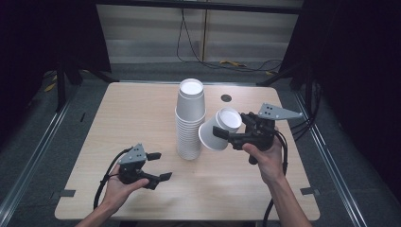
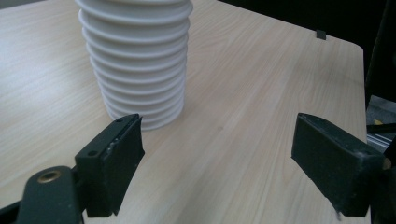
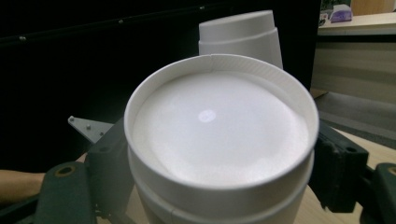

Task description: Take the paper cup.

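My left gripper (image 1: 158, 165) sits near the left front of the table (image 1: 123, 113), held in my left hand (image 1: 118, 187). Its jaws stand wide apart with only bare wood between them. Just right of it, mid-table, rises the tall stack of white paper cups (image 1: 190, 118), upside down, bases up. Right of the stack, my right gripper (image 1: 221, 133) is clamped on a white cup (image 1: 219, 128), tilted with its base up and to the right. It is held above the table just beside the stack's upper part.
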The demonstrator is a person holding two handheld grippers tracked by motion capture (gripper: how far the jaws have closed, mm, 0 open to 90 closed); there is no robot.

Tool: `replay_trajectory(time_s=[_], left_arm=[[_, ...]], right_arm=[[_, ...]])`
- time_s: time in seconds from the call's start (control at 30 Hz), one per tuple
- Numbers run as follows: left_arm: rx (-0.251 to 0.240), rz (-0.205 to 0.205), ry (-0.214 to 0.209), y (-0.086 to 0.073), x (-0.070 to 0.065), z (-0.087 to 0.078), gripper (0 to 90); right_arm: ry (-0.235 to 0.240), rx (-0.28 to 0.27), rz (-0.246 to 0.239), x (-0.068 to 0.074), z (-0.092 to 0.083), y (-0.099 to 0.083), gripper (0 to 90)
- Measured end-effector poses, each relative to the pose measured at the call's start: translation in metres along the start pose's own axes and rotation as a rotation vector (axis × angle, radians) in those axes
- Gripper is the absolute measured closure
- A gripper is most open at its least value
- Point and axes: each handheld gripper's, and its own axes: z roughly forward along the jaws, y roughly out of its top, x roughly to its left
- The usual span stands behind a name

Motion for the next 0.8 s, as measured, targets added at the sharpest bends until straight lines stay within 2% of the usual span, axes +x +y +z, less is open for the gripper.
replay_trajectory(time_s=[0.13,0.2,0.27,0.33,0.43,0.57,0.63,0.7,0.73,0.8], left_arm=[[0.007,0.022,-0.018,0.007,-0.001,0.007,16.4],[-0.006,0.026,-0.018,0.010,-0.002,0.010,16.4],[-0.005,0.035,-0.035,0.014,-0.004,0.011,16.8],[-0.029,0.043,-0.030,0.019,-0.006,0.011,20.0],[-0.042,0.054,-0.035,0.025,-0.009,0.012,19.7],[-0.072,0.043,-0.050,0.032,-0.011,0.015,17.1],[-0.112,0.029,-0.050,0.037,-0.013,0.013,17.0],[-0.098,0.054,-0.059,0.040,-0.016,0.011,16.9],[-0.112,0.052,-0.054,0.039,-0.017,0.011,16.9],[-0.102,0.051,-0.069,0.038,-0.018,0.012,16.9]], right_arm=[[0.010,0.017,0.011,-0.001,0.005,-0.012,21.7],[0.017,0.025,0.017,-0.003,0.007,-0.017,21.7],[0.013,0.050,0.021,-0.004,0.012,-0.023,21.7],[0.027,0.058,0.040,-0.005,0.015,-0.029,21.8],[0.036,0.075,0.045,-0.006,0.021,-0.037,21.8],[0.045,0.100,0.045,-0.005,0.025,-0.046,21.8],[0.047,0.110,0.044,-0.006,0.026,-0.050,21.8],[0.044,0.122,0.049,-0.008,0.026,-0.055,21.8],[0.045,0.122,0.053,-0.009,0.027,-0.058,21.8],[0.047,0.126,0.065,-0.011,0.027,-0.063,21.8]])
